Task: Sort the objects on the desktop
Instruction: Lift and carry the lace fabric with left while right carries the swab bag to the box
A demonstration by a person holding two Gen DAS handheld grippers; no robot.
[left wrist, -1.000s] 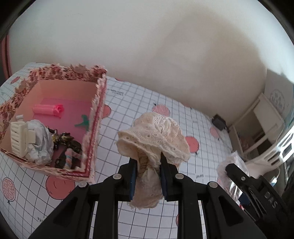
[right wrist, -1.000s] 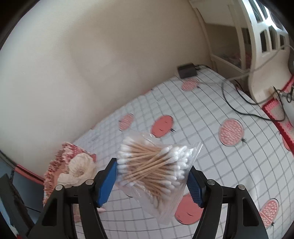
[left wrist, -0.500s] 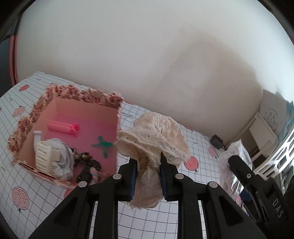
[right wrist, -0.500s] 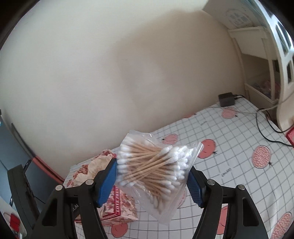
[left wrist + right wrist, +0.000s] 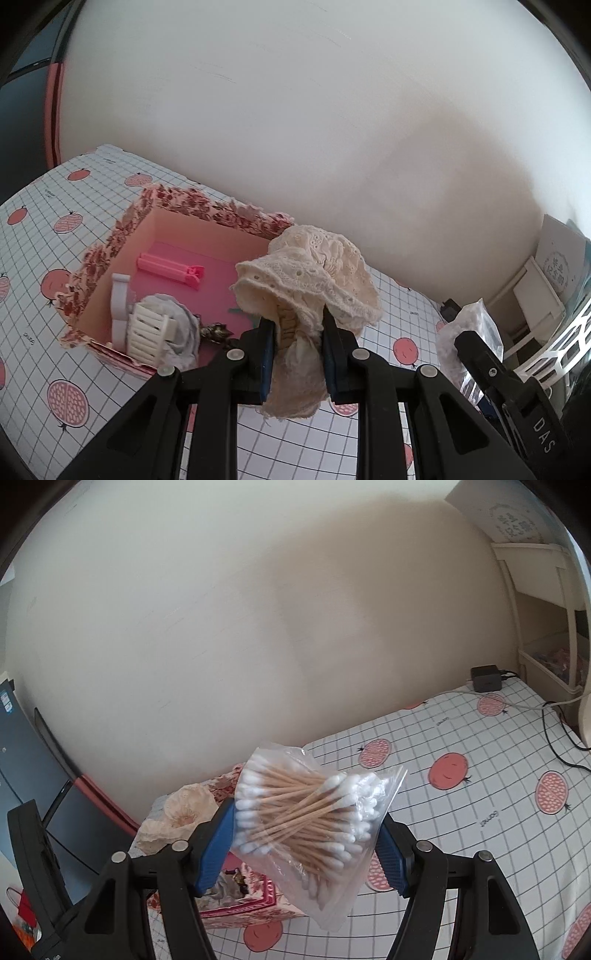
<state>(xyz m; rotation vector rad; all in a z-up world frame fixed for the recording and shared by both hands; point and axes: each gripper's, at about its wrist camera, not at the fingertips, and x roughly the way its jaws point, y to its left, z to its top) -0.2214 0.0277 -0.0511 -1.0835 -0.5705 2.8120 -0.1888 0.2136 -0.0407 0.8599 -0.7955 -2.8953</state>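
My left gripper (image 5: 297,350) is shut on a cream lace scrunchie (image 5: 314,277), held in the air over the right edge of the floral pink box (image 5: 118,236). Inside the box lie a pink clip (image 5: 170,267), a white claw clip (image 5: 147,332) and a grey scrunchie (image 5: 183,332). My right gripper (image 5: 306,834) is shut on a clear bag of cotton swabs (image 5: 314,812), its blue pads pressing both sides of the bag. In the right wrist view the lace scrunchie (image 5: 177,812) and the box (image 5: 251,901) show low on the left, behind the bag.
A grid-patterned cloth with red fruit prints (image 5: 480,775) covers the table. A black charger (image 5: 485,677) and cables (image 5: 554,738) lie at the far right by a white shelf (image 5: 535,609). A plain wall stands close behind the table.
Both grippers have swung left toward the box and risen a little, each keeping its grip. The box has come nearer the centre of the left wrist view and shows larger in the right wrist view.
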